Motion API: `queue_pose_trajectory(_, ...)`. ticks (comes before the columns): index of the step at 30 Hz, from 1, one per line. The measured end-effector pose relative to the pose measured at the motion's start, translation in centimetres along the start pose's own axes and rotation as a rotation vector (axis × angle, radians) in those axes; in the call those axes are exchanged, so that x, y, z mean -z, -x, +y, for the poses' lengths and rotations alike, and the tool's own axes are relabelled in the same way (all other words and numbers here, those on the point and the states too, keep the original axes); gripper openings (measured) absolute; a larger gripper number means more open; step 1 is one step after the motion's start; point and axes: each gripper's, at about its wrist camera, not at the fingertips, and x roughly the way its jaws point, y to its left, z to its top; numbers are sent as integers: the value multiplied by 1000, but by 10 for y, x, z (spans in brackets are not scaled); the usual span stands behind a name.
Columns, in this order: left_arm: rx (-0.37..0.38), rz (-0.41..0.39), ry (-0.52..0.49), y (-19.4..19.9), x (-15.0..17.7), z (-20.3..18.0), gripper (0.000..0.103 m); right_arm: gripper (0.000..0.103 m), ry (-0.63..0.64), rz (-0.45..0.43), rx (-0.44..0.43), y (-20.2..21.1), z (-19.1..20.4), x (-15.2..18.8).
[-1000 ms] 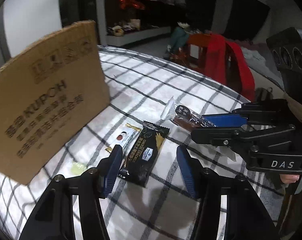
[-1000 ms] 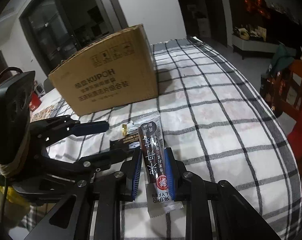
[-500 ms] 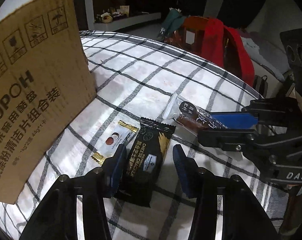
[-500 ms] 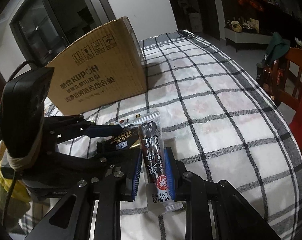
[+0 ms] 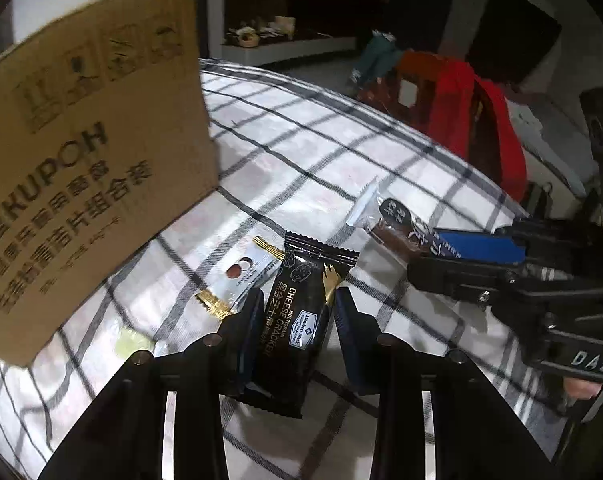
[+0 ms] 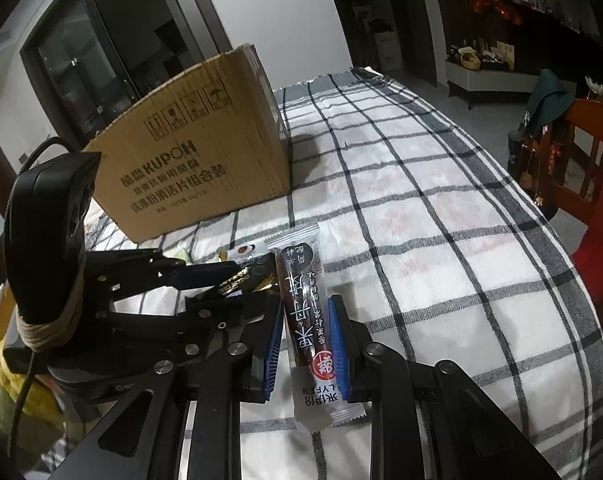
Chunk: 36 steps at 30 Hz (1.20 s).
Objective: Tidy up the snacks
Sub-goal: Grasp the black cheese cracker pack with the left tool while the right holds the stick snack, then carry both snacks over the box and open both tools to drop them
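A black cheese cracker packet (image 5: 297, 320) lies on the checked tablecloth (image 5: 301, 152) between the pads of my left gripper (image 5: 299, 312). The jaws are closing and both pads touch the packet's sides. From the right wrist view the left gripper (image 6: 221, 276) and the cracker packet (image 6: 241, 278) sit just left of my own fingers. My right gripper (image 6: 305, 312) is shut on a long brown snack bar (image 6: 301, 280) in a clear wrapper, held low over the cloth. In the left wrist view the snack bar (image 5: 397, 224) pokes out of the right gripper (image 5: 453, 258).
A tall cardboard box (image 5: 81, 160) (image 6: 205, 160) stands at the back left. A white packet with gold ends (image 5: 241, 272) and a pale green sweet (image 5: 131, 344) lie beside the cracker packet. A chair with red cloth (image 5: 473, 120) stands past the table's far edge.
My left gripper's jaws have narrowed from well apart onto the sides of the black cracker packet. The right gripper and its bar have kept still.
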Motion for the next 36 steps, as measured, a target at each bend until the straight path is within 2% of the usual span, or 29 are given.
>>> queue_pose_trajectory(7,-93,-72,108,34,1,2,35,24,24,-38,-22,14,11,-8)
queue_pose_trajectory(15,-173,-193,201,92,-3,11,35,24,67,-105,-53,33,29,-29)
queue_pose_trajectory(27,-287,-352,289,163,-18,44,35,24,154,-177,-156,42,69,-83)
queue_pose_trajectory(36,-361,-423,316,186,-36,76,35,24,237,-227,-217,38,97,-129)
